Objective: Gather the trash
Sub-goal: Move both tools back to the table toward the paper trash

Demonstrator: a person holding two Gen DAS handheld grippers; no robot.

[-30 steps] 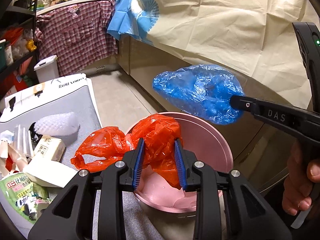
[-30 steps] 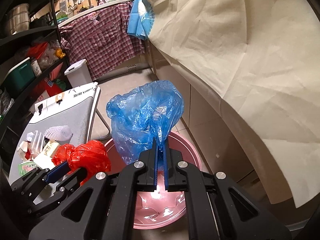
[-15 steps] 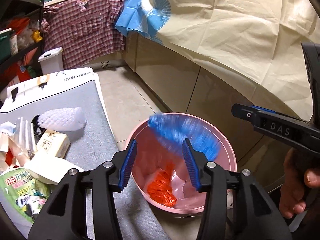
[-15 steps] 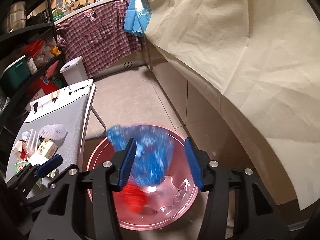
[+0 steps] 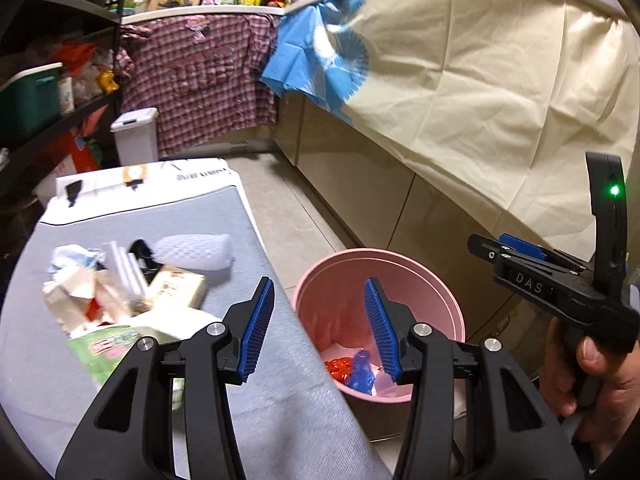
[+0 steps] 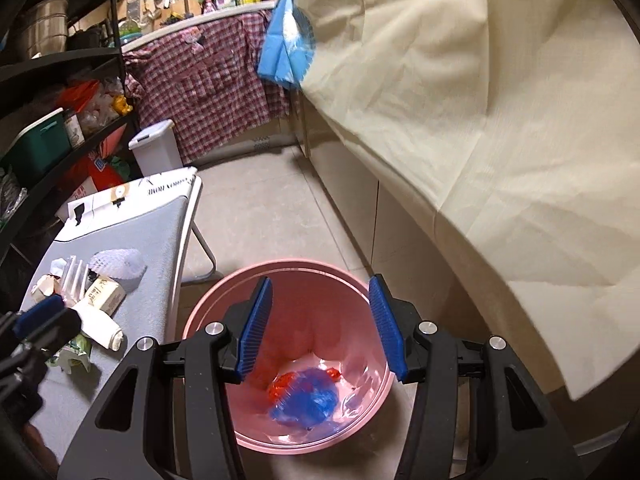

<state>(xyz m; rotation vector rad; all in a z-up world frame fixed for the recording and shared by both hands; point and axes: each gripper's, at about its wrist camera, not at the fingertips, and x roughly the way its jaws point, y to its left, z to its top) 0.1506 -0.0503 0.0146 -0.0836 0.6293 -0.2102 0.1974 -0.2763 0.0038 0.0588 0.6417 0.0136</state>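
Observation:
A pink trash bin (image 5: 340, 264) (image 6: 280, 270) stands on the floor beside a grey table (image 5: 168, 220). A blue plastic bag (image 6: 308, 402) (image 5: 360, 374) and a red plastic bag (image 6: 282, 386) (image 5: 338, 368) lie at the bin's bottom. My left gripper (image 5: 318, 332) is open and empty, above the table's edge and the bin. My right gripper (image 6: 322, 328) is open and empty, directly over the bin; it also shows at the right of the left wrist view (image 5: 520, 264). A pile of trash (image 5: 120, 280) (image 6: 88, 292) lies on the table: cartons, white foam, crumpled paper, a green packet.
Cabinets draped with a cream cloth (image 5: 480, 100) run along the right. A small white lidded bin (image 5: 134, 136) stands at the far end by a plaid cloth (image 5: 200, 80). Dark shelves (image 6: 60, 120) with clutter stand at the left.
Both grippers opened and let go of their bags. The red and blue bags fell into the pink bin. The left gripper has shifted toward the table.

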